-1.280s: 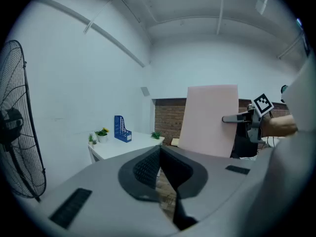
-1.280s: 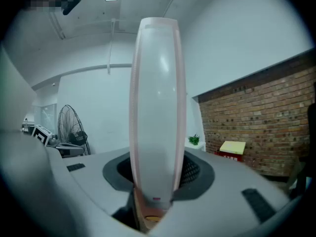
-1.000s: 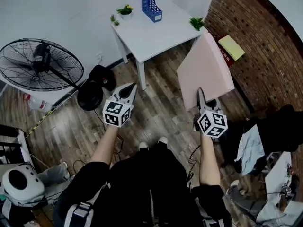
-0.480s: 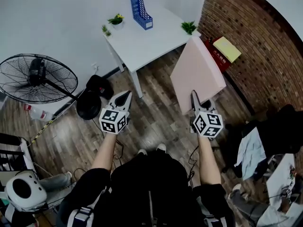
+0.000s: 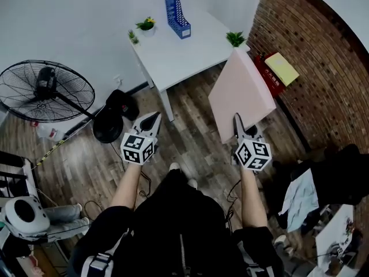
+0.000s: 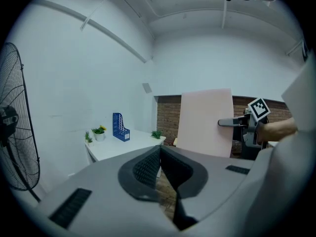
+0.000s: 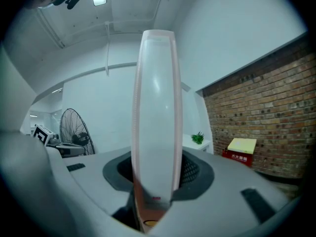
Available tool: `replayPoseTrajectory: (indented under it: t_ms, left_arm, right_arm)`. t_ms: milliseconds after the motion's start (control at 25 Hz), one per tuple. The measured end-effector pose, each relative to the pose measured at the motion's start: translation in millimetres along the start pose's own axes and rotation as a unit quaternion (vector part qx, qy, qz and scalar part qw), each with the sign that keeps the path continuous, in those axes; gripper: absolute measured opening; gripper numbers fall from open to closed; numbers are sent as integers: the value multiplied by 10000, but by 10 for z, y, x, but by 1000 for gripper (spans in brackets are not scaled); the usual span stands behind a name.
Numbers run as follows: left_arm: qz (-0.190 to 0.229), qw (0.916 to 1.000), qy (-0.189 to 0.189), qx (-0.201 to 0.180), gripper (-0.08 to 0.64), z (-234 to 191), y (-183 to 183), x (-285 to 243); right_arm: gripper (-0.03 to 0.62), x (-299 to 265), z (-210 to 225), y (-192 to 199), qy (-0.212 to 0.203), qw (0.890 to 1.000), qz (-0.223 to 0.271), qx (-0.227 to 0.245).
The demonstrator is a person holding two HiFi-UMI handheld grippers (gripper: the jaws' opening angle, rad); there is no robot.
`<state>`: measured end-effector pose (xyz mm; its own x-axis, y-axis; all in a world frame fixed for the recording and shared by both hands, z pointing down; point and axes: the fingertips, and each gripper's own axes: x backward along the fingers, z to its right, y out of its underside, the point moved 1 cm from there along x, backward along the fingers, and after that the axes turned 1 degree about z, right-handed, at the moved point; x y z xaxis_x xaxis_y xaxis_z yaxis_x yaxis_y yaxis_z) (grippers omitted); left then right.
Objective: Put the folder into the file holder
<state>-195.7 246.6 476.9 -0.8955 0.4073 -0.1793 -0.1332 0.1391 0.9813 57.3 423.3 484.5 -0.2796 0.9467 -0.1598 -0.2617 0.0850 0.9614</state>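
Observation:
My right gripper (image 5: 238,122) is shut on the lower edge of a pink folder (image 5: 241,94), which stands upright above the wooden floor. Seen from the right gripper view, the pink folder (image 7: 156,112) rises edge-on between the jaws. The blue file holder (image 5: 177,16) stands at the far side of a white table (image 5: 184,45), well ahead of both grippers. My left gripper (image 5: 151,119) is shut with nothing in it; its jaws meet in the left gripper view, where the file holder (image 6: 119,127) and the folder (image 6: 205,122) both show.
Small potted plants (image 5: 146,24) (image 5: 235,38) sit on the table. A standing fan (image 5: 47,93) is at the left. A brick wall (image 5: 311,56) runs along the right, with a red box topped by a yellow pad (image 5: 279,68) at its foot. Cables lie on the floor.
The table and file holder shifted a little within the head view as the person moved. Both grippers keep much the same pose, with the folder still held upright.

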Motion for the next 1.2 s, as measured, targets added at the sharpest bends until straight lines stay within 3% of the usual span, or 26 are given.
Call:
replayPoseTrajectory:
  t_ms: [520,920,1200]
  left_arm:
    - [34,9998,53,194,25,-545,-43,-922]
    - [94,9993,300,187,25,-1316,-377,-1975]
    - [135,9995,215,193,25,-1929,-506,-2363]
  right_arm:
    - [158,-930,207,-113,-21,9998,-164,70]
    - [158,-2087,296,-465,89,9998,-119,112]
    - [158,-2839,194,-645,23,9998,-60,183]
